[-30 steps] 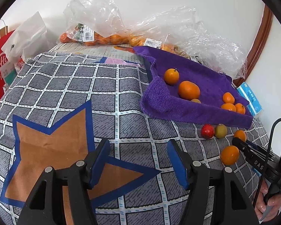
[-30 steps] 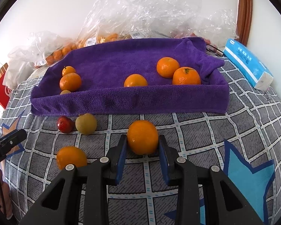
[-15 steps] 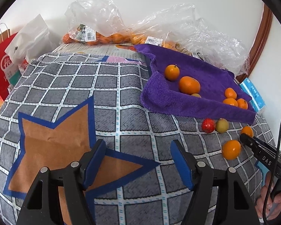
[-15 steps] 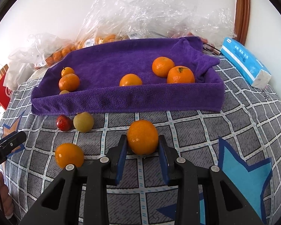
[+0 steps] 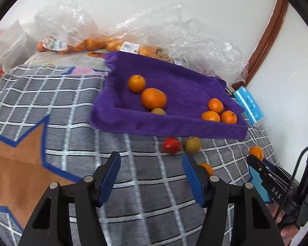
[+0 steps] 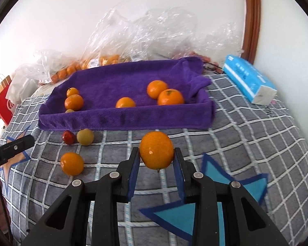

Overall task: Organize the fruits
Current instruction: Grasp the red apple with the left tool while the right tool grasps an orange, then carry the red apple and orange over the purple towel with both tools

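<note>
A purple towel-lined tray (image 6: 125, 119) (image 5: 174, 127) holds several oranges and a small yellowish fruit. My right gripper (image 6: 156, 164) is shut on an orange (image 6: 156, 150) and holds it above the checked cloth, in front of the tray. That orange also shows in the left wrist view (image 5: 256, 152). On the cloth lie a red fruit (image 6: 68, 137) (image 5: 171, 145), a yellow-green fruit (image 6: 85, 136) (image 5: 193, 145) and a loose orange (image 6: 72, 163) (image 5: 205, 167). My left gripper (image 5: 152, 176) is open and empty, just left of the loose orange.
Clear plastic bags with oranges (image 6: 104, 59) are piled behind the tray against the wall. A blue tissue pack (image 6: 248, 82) lies at the right. A red paper bag (image 6: 2, 100) stands at the left edge. A grey checked cloth with star patches (image 5: 61, 106) covers the surface.
My right gripper has lifted the orange off the cloth. My left gripper has moved right and forward, towards the loose fruits in front of the tray.
</note>
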A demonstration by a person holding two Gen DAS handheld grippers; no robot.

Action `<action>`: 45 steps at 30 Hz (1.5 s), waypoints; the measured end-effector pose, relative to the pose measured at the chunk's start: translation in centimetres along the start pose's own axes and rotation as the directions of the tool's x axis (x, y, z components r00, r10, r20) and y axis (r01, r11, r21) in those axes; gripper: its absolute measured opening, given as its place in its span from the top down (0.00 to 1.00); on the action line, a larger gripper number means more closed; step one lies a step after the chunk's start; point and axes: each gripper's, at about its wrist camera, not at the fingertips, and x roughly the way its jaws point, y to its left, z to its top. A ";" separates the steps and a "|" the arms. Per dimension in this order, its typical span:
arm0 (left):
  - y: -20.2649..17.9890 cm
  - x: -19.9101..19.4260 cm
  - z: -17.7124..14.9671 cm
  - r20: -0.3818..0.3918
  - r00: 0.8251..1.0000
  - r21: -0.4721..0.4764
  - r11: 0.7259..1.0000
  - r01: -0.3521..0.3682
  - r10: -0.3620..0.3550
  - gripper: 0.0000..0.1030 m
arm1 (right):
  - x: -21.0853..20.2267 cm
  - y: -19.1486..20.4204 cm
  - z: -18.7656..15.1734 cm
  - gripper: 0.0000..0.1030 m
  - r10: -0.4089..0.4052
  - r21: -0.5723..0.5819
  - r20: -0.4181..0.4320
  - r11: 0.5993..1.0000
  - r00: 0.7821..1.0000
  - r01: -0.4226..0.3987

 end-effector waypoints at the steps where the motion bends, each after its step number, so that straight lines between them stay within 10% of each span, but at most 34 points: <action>1: -0.6 0.5 0.1 -0.006 1.000 0.008 1.000 0.003 -0.003 0.48 | -0.2 -0.4 -0.1 0.69 0.002 0.007 0.000 1.000 1.000 -0.002; 22: -4.1 5.7 0.9 -0.097 0.994 0.184 0.983 -0.030 0.048 0.77 | -0.1 -3.9 -0.9 0.69 -0.003 0.090 0.004 0.996 1.000 0.003; 45: -1.5 -5.1 2.3 0.039 0.997 0.050 0.997 -0.064 0.062 0.77 | -5.0 0.1 3.6 0.69 0.025 0.064 0.082 0.997 0.996 -0.030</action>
